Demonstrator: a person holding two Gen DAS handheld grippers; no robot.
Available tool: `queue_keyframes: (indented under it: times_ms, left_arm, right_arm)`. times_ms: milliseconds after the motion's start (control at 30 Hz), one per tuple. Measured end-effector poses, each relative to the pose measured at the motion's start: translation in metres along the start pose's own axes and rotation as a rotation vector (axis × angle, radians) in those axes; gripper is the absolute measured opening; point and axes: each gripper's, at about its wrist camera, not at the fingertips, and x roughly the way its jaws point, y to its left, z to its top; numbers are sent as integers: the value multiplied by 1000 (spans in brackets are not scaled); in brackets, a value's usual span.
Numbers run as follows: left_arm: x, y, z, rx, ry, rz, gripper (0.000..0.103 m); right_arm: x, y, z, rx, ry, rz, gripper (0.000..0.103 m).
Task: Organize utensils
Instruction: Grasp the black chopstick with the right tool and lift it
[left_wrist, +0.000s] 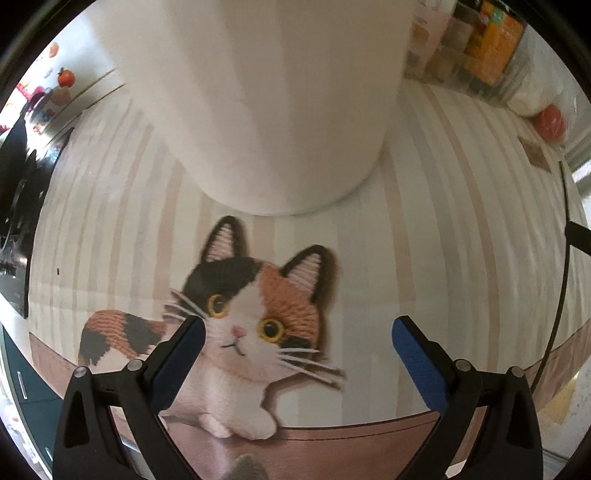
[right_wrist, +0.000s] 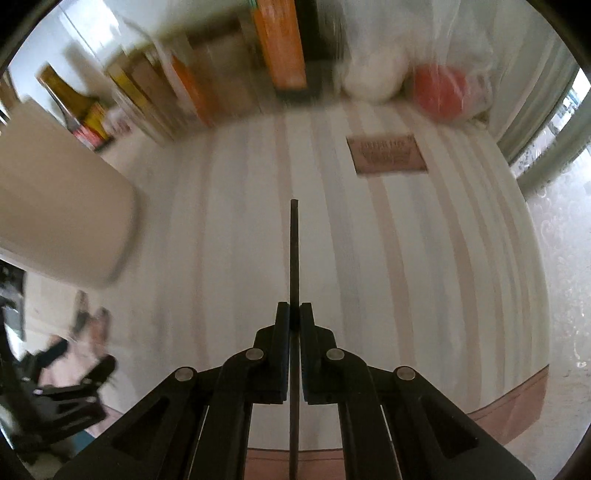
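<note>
My right gripper (right_wrist: 294, 314) is shut on a thin dark stick (right_wrist: 294, 251), likely a chopstick. The stick points straight ahead from between the pads, above the striped mat (right_wrist: 388, 258). A tall white cylindrical holder (right_wrist: 62, 221) stands to its left, blurred. In the left wrist view the same white holder (left_wrist: 266, 110) rises just beyond my left gripper (left_wrist: 297, 332). That gripper is open with nothing between its blue pads (left_wrist: 417, 365). It hangs over a cat picture (left_wrist: 251, 314) on the mat. The holder's inside is hidden.
Boxes and an orange packet (right_wrist: 280, 44) line the far edge of the table, along with a dark bottle (right_wrist: 74, 103). A plastic bag with something red (right_wrist: 439, 92) lies at the far right. A brown label (right_wrist: 386, 155) is sewn on the mat. A window is at the right.
</note>
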Motion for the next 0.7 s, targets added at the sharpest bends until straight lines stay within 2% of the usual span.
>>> queue_keyframes:
  times_ms: [267, 467, 700]
  left_arm:
    - [-39, 35, 5, -88, -101, 30, 103]
    - [-71, 65, 2, -169, -171, 27, 103]
    - [-125, 107, 26, -240, -282, 63, 103]
  right_arm:
    - [-48, 37, 7, -19, -148, 71, 5]
    - [-85, 60, 15, -67, -304, 108, 4]
    - [-128, 90, 43, -99, -447, 170, 4]
